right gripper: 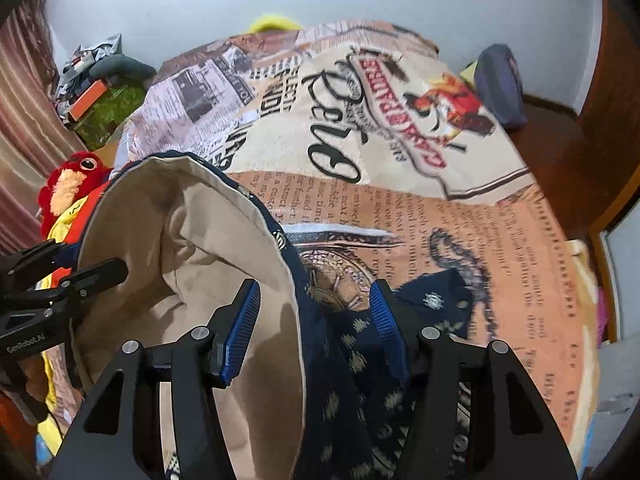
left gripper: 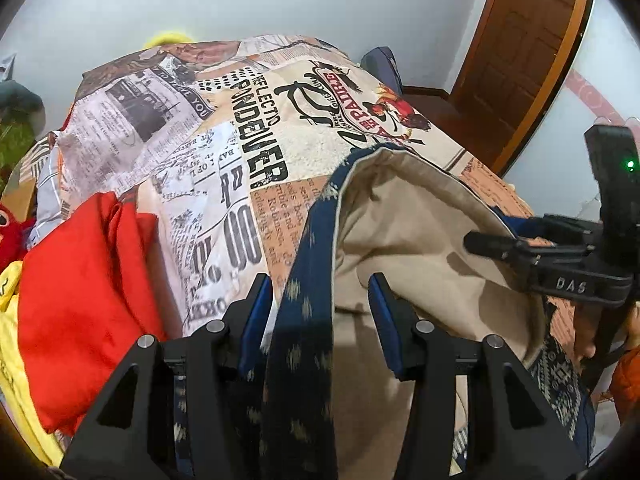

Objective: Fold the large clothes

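Note:
A large navy patterned garment with a beige lining (left gripper: 412, 216) hangs lifted over the bed; it also shows in the right wrist view (right gripper: 188, 216). My left gripper (left gripper: 320, 292) has its jaws wide apart with the garment's navy edge (left gripper: 304, 312) running between them. My right gripper (right gripper: 314, 300) also has its jaws wide apart around the navy edge (right gripper: 344, 344). The right gripper shows in the left wrist view (left gripper: 480, 242) at the right, against the lining. The left gripper shows in the right wrist view (right gripper: 100, 270) at the left.
The bed carries a newspaper-print blanket (left gripper: 248, 132) (right gripper: 460, 232). Red cloth (left gripper: 84, 288) and yellow cloth (left gripper: 12, 320) lie at the left. A red plush toy (right gripper: 72, 184) sits at the bed's left side. A dark blue pillow (right gripper: 500, 84) and a wooden door (left gripper: 520, 48) stand at the right.

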Demonstrator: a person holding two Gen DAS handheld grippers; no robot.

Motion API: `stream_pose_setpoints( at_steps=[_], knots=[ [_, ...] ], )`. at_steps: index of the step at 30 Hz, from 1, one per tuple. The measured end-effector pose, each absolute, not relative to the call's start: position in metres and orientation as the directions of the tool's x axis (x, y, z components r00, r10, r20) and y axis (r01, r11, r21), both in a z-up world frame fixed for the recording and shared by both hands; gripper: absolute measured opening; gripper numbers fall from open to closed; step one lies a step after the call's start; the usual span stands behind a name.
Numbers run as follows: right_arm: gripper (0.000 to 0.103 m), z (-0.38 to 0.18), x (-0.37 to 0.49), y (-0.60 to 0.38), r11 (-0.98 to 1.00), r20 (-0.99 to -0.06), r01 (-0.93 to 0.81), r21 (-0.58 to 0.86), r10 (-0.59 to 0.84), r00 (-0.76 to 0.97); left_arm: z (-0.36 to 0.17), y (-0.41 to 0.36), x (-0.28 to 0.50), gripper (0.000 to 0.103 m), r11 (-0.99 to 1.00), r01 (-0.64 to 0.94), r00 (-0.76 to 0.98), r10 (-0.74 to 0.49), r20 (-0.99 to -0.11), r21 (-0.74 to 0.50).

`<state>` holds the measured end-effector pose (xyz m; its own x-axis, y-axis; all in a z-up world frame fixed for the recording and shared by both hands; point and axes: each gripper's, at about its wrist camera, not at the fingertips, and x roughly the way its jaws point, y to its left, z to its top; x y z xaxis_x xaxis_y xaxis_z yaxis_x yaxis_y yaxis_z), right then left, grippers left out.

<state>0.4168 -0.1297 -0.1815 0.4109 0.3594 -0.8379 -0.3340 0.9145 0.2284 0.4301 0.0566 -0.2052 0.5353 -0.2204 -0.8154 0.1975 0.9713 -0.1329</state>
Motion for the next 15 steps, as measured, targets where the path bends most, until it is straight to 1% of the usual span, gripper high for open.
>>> stream_pose_setpoints(
  at_steps=[2,3,4,5,6,7,8,10,15],
  knots=[
    [0.050,-0.187,0.421,-0.129,0.910,-0.836,-0.332,0.250,0.376,0.400,-0.208,0.057,0.435,0.048,0.971,0.196,0.538,-0.225,-0.812,-0.140],
    [0.044,-0.189,0.422,-0.127,0.907,-0.836,-0.334,0.256,0.381,0.395,-0.210,0.056,0.437,0.046,0.969,0.200,0.537,-0.234,-0.811,-0.147],
    [0.033,-0.191,0.423,-0.126,0.900,-0.836,-0.341,0.272,0.396,0.381,-0.210,0.056,0.438,0.036,0.967,0.206,0.540,-0.243,-0.806,-0.153],
    [0.028,-0.193,0.424,-0.124,0.891,-0.836,-0.346,0.293,0.415,0.360,-0.210,0.055,0.438,0.030,0.965,0.213,0.544,-0.246,-0.803,-0.151],
    [0.021,-0.195,0.425,-0.124,0.880,-0.833,-0.348,0.322,0.438,0.337,-0.210,0.054,0.437,0.018,0.964,0.219,0.545,-0.247,-0.801,-0.148],
    [0.014,-0.197,0.427,-0.123,0.875,-0.832,-0.347,0.338,0.450,0.324,-0.209,0.053,0.436,0.011,0.962,0.230,0.546,-0.252,-0.799,-0.146],
    [0.009,-0.198,0.426,-0.122,0.873,-0.833,-0.342,0.348,0.456,0.313,-0.208,0.052,0.435,0.011,0.961,0.236,0.549,-0.256,-0.796,-0.146],
    [0.006,-0.195,0.424,-0.123,0.871,-0.829,-0.339,0.356,0.462,0.316,-0.202,0.051,0.427,0.007,0.955,0.256,0.552,-0.274,-0.788,-0.152],
    [0.005,-0.158,0.397,-0.127,0.850,-0.786,-0.395,0.349,0.495,0.371,-0.173,0.049,0.398,0.006,0.942,0.309,0.580,-0.297,-0.758,-0.132]
  ],
)
